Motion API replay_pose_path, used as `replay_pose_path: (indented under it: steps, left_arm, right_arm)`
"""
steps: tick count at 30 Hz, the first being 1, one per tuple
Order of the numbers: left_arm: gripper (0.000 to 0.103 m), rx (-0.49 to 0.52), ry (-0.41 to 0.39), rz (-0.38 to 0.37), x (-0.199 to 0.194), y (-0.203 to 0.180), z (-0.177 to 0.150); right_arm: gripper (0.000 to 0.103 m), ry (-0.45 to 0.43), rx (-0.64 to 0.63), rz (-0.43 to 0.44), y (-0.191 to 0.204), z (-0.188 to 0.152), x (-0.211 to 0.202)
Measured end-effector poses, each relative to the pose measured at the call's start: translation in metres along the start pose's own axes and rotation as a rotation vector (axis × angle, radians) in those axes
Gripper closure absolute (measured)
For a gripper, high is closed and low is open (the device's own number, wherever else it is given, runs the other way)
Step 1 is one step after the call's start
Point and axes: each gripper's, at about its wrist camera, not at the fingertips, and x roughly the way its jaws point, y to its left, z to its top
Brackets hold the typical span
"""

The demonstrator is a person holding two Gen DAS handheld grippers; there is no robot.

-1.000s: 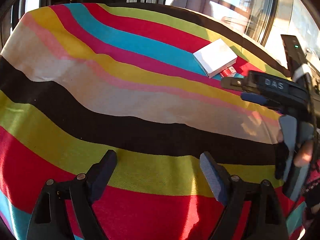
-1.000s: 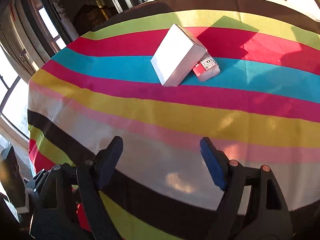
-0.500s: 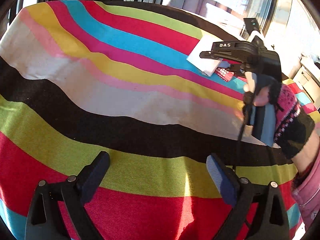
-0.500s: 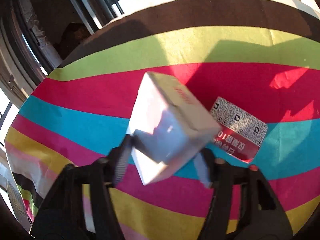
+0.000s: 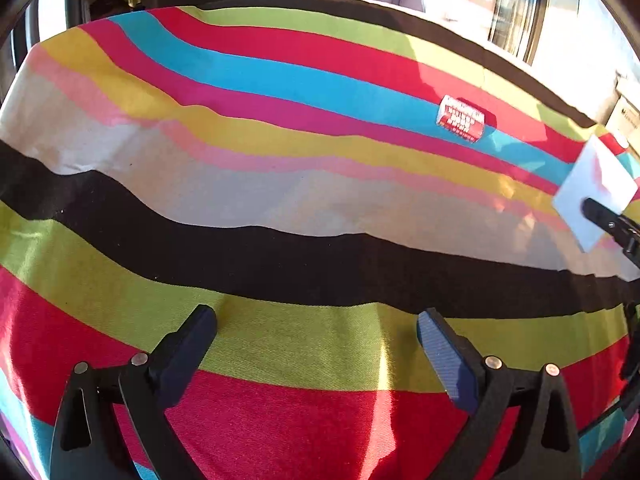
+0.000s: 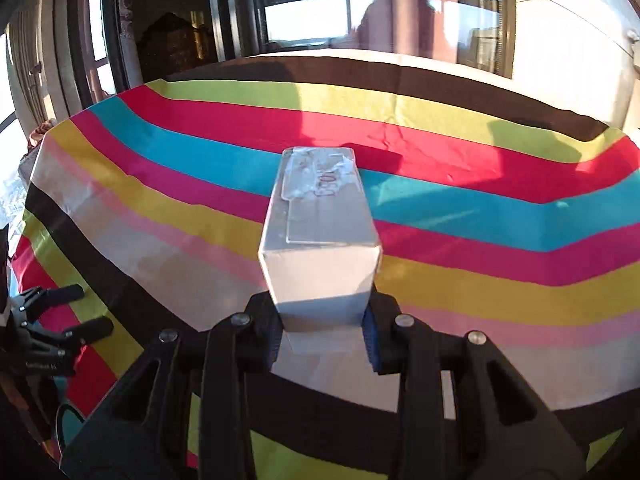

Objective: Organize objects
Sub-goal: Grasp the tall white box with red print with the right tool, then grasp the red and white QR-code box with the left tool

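Observation:
My right gripper point(image 6: 322, 336) is shut on a white box point(image 6: 320, 232) and holds it above the striped cloth. The box also shows at the right edge of the left wrist view point(image 5: 592, 196), with a black finger point(image 5: 608, 222) against it. A small red packet point(image 5: 460, 119) lies flat on the blue and red stripes, far from both grippers. My left gripper point(image 5: 316, 344) is open and empty over the green and red stripes near the front. It also shows at the left edge of the right wrist view point(image 6: 76, 308).
A striped cloth point(image 5: 280, 200) covers the table. Windows and dark frames point(image 6: 240, 12) stand beyond the far edge. A pale cabinet point(image 5: 628, 112) is at the far right.
My right gripper closed on the white box, lifted it off the red packet and carried it back toward the near right. The left gripper stayed open and shifted little.

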Motion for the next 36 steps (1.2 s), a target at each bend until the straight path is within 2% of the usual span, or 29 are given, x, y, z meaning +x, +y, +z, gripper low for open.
replay_pose_path:
  steps: [4, 6, 9, 12, 14, 17, 21, 23, 24, 25, 31, 36]
  left_arm:
    - [0.002, -0.039, 0.024, -0.068, 0.005, -0.017, 0.019]
    - [0.002, -0.031, 0.016, -0.08, 0.007, -0.036, 0.034]
    - [0.002, 0.09, 0.008, -0.062, 0.024, -0.078, 0.066]
    - [0.002, 0.179, -0.036, -0.036, 0.049, -0.117, 0.103]
    - [0.002, 0.188, -0.065, -0.043, 0.066, -0.135, 0.126]
    - [0.001, 0.161, -0.048, -0.035, 0.097, -0.153, 0.158]
    - [0.002, 0.142, -0.03, 0.046, 0.129, -0.165, 0.178]
    - [0.012, 0.131, -0.028, 0.024, 0.129, -0.163, 0.177]
    - [0.036, 0.118, -0.047, 0.016, 0.123, -0.159, 0.174]
    - [0.044, 0.106, -0.049, 0.015, 0.117, -0.155, 0.168]
    - [0.044, 0.174, -0.097, -0.006, 0.056, -0.135, 0.103]
    - [0.044, 0.219, -0.103, 0.029, -0.004, -0.103, 0.043]
  right_arm:
    - [0.065, 0.005, 0.008, -0.112, -0.022, -0.02, -0.001]
    - [0.065, 0.02, 0.05, -0.123, -0.034, -0.025, 0.005]
    - [0.065, 0.04, 0.104, -0.11, -0.046, -0.026, 0.011]
    - [0.065, 0.054, 0.108, -0.113, -0.047, -0.025, 0.015]
    - [0.065, 0.065, 0.091, -0.13, -0.044, -0.025, 0.017]
    - [0.065, 0.094, 0.057, -0.152, -0.036, -0.024, 0.024]
    - [0.065, 0.116, 0.098, -0.125, -0.046, -0.026, 0.028]
    - [0.065, 0.117, 0.093, -0.136, -0.046, -0.026, 0.027]
    - [0.065, 0.118, 0.085, -0.143, -0.045, -0.026, 0.028]
    - [0.065, 0.122, 0.08, -0.146, -0.044, -0.026, 0.029]
    - [0.065, 0.134, 0.096, -0.127, -0.049, -0.028, 0.032]
    - [0.065, 0.135, 0.106, -0.115, -0.051, -0.028, 0.031]
